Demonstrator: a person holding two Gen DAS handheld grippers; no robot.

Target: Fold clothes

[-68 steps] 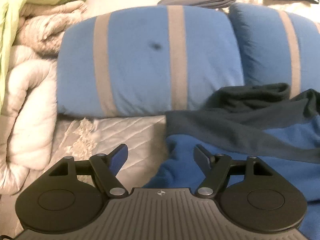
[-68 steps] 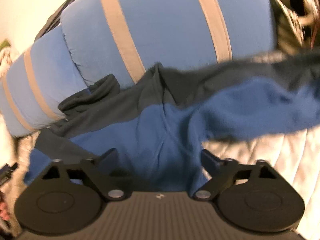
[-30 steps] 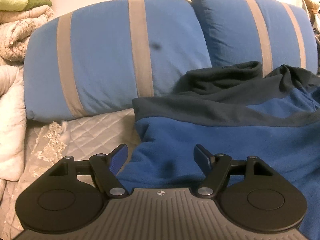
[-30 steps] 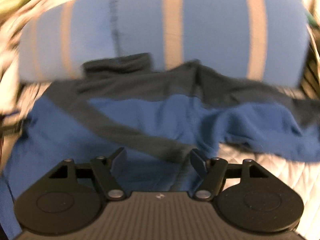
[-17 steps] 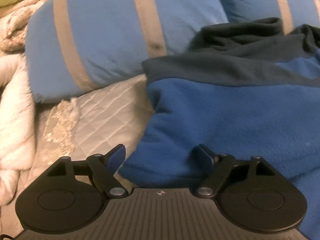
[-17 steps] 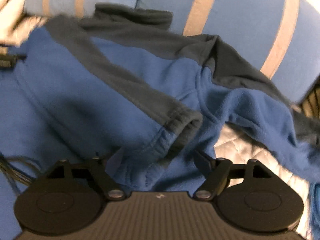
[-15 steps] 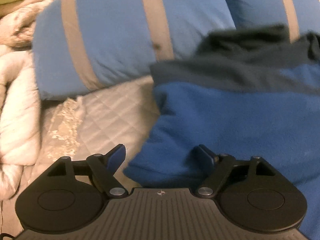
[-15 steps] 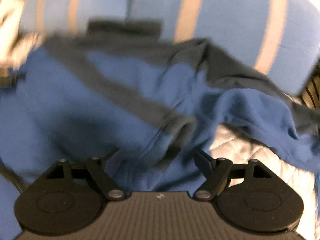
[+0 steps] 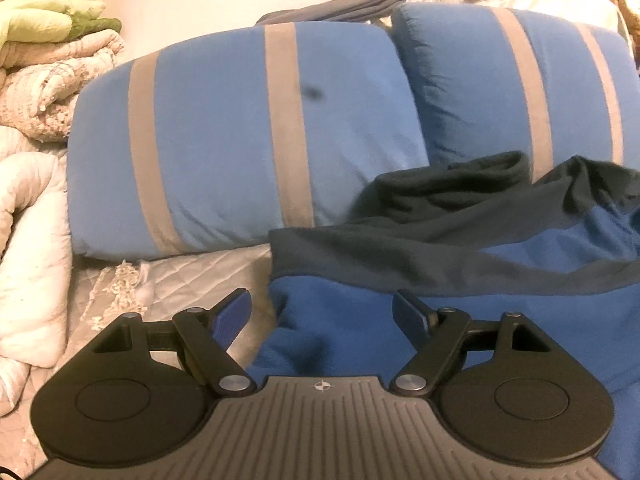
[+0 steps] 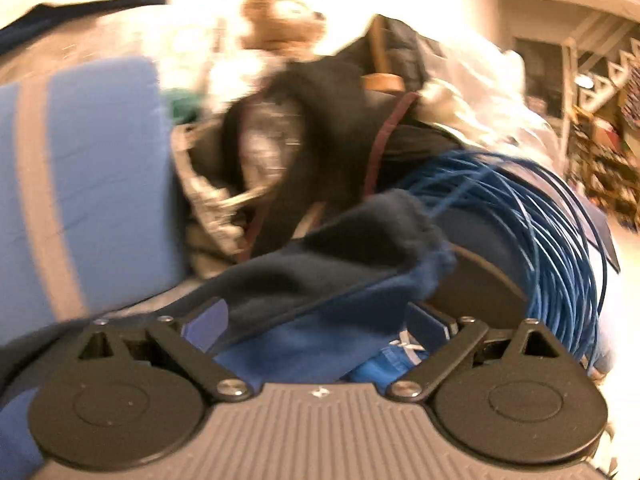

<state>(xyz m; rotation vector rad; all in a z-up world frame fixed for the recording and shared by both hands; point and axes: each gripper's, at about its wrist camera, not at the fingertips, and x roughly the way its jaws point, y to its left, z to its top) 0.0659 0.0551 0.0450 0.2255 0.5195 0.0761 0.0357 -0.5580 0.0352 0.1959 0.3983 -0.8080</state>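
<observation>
A blue fleece top (image 9: pixel 460 320) with a dark grey yoke and collar (image 9: pixel 452 188) lies on the quilted bed cover (image 9: pixel 180 280), its upper part against the pillows. My left gripper (image 9: pixel 324 316) stands open just over the fleece's left edge, and its pads touch nothing. In the blurred right wrist view, the fleece's sleeve (image 10: pixel 320 292) with its dark cuff (image 10: pixel 400 224) runs between the fingers of my right gripper (image 10: pixel 316 322). Those jaws are opening, and the pads stand clear of the sleeve.
Two blue pillows with tan stripes (image 9: pixel 224 140) back the bed. Folded blankets (image 9: pixel 48 72) and a white duvet (image 9: pixel 28 260) are piled at the left. By the sleeve end lie a coil of blue cable (image 10: pixel 540 232), a heap of dark clothes (image 10: pixel 320 140) and a teddy bear (image 10: pixel 280 24).
The right wrist view has swung from the fleece's body out to the sleeve end by the cable coil, with the jaws wider. The left gripper has drawn back a little.
</observation>
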